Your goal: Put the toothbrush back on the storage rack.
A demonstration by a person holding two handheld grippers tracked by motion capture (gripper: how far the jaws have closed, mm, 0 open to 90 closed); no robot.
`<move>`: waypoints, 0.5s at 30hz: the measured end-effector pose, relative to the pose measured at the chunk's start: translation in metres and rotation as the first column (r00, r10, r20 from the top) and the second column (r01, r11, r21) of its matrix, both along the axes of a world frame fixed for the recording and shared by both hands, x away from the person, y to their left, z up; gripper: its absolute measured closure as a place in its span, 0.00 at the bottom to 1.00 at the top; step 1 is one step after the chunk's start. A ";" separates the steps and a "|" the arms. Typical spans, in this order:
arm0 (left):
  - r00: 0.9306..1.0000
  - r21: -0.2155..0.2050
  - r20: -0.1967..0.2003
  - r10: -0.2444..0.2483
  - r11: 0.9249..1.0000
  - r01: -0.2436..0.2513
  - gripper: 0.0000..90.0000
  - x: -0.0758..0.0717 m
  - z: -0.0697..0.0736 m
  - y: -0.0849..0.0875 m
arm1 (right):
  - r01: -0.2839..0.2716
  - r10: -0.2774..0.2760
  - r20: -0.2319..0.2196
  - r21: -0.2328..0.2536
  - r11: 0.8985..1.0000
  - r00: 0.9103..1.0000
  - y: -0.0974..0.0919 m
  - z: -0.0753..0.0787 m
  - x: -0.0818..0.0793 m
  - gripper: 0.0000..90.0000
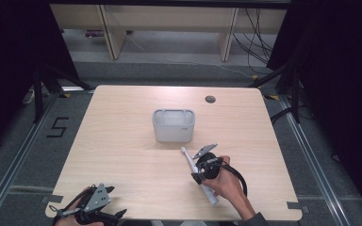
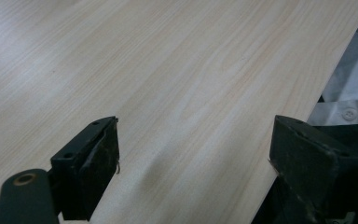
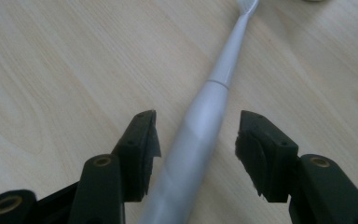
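The toothbrush [image 1: 201, 176] lies flat on the table [image 1: 122, 155], right of centre and toward the near edge, its head [image 1: 184, 150] pointing at the box [image 1: 173, 125] and stopping just short of it. It is an electric type: a thick, pale grey-white handle that narrows past a ring seam into a slim neck, with a small white bristle head. In the right gripper view the toothbrush [image 3: 200, 135] runs up between the two jaws; its handle lies close against the left pad, the other pad stands clear of it, and no pad presses on it. The right gripper [image 1: 201, 165] hangs over the handle with its jaws apart, and a hand [image 1: 226, 183] holds it.

The box is a light grey, open-topped tub with rounded corners, standing near the table's middle.

The left gripper [image 1: 92, 207] sits at the near left corner, jaws wide apart over bare wood.

The table is pale wood grain with a round cable hole [image 1: 210, 99] near its far edge. Grey floor surrounds it, with a "5" [image 1: 57, 127] marked at left, dark stands at either side, and pale furniture legs and loose cables beyond.
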State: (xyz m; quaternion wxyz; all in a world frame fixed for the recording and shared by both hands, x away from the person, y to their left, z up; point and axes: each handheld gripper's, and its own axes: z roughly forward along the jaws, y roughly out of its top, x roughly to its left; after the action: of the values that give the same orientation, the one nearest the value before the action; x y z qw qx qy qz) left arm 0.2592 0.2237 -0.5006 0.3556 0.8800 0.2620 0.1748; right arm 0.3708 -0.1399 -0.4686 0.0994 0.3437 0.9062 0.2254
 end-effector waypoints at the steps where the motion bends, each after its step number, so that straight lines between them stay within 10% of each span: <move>1: 1.000 0.000 0.000 0.000 1.000 0.000 0.17 0.000 0.000 0.000 | -0.005 0.005 -0.005 -0.012 1.000 1.000 0.001 -0.001 0.001 0.53; 15: 1.000 0.016 0.003 -0.009 1.000 0.009 0.17 0.000 0.000 0.000 | -0.015 0.010 -0.081 -0.065 0.998 0.997 0.002 -0.010 0.007 0.60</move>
State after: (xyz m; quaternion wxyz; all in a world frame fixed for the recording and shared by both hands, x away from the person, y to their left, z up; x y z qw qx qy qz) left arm 0.2588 0.2237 -0.5007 0.3498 0.8836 0.2563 0.1765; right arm 0.3776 -0.1375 -0.4788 0.0726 0.3434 0.9185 0.1821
